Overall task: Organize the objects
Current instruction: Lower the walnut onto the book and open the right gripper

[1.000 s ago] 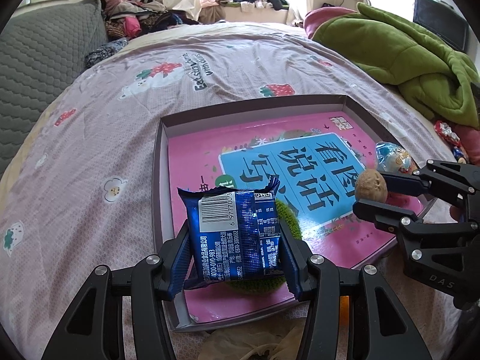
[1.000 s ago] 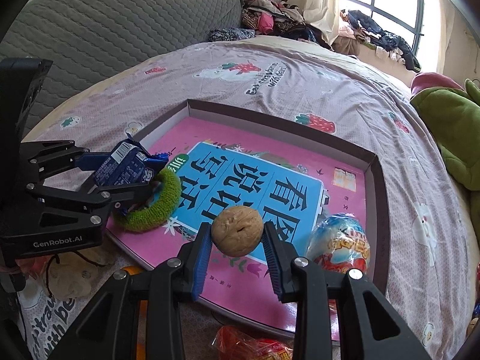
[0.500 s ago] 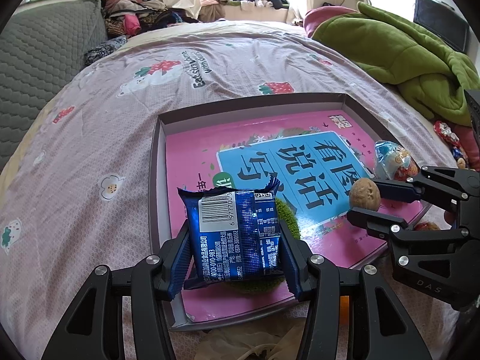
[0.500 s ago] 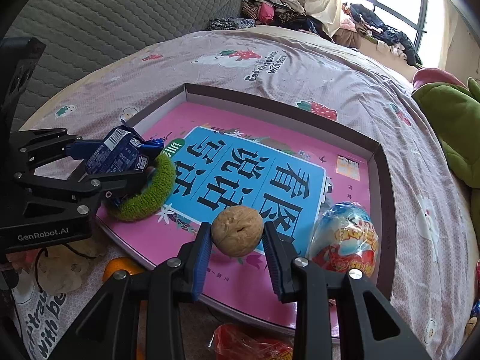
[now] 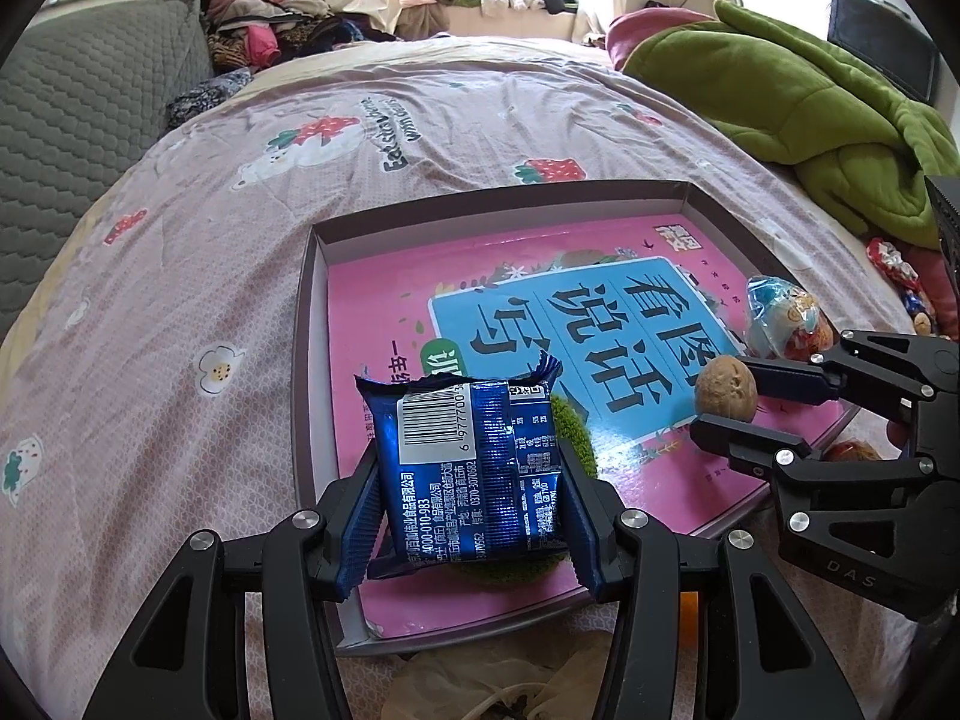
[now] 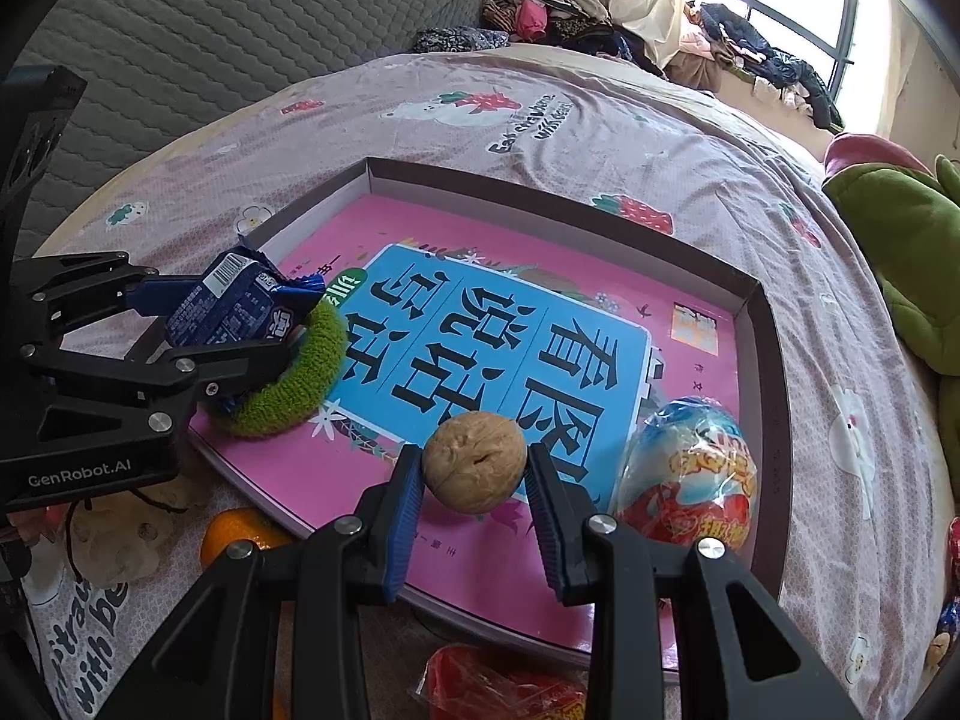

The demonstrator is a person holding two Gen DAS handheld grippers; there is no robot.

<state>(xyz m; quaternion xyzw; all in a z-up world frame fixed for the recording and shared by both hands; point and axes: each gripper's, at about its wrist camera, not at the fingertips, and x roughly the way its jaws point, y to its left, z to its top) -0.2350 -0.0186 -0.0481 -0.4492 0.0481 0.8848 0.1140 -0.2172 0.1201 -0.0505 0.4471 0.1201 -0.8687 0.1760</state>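
Observation:
My left gripper [image 5: 474,516] is shut on a blue snack packet [image 5: 474,468] and holds it over the near left corner of the shallow box [image 5: 306,324], above a green knitted ring [image 5: 573,426]. My right gripper [image 6: 474,498] is shut on a walnut [image 6: 474,461] over the box's pink and blue book cover [image 6: 498,348], near its front edge. The walnut [image 5: 726,387] also shows in the left wrist view, and the packet [image 6: 234,306] and green ring [image 6: 288,378] in the right wrist view. A wrapped toy egg [image 6: 690,468] lies in the box's right part.
The box lies on a pink bedspread [image 5: 240,240]. An orange [image 6: 240,540], a red packet [image 6: 498,690] and a crumpled bag [image 5: 480,684] lie in front of the box. A green blanket [image 5: 810,120] is at the right, a grey headboard [image 6: 210,30] at the left.
My right gripper with the walnut has moved left and a little lower, toward the box's front edge. My left gripper still holds the packet in about the same place.

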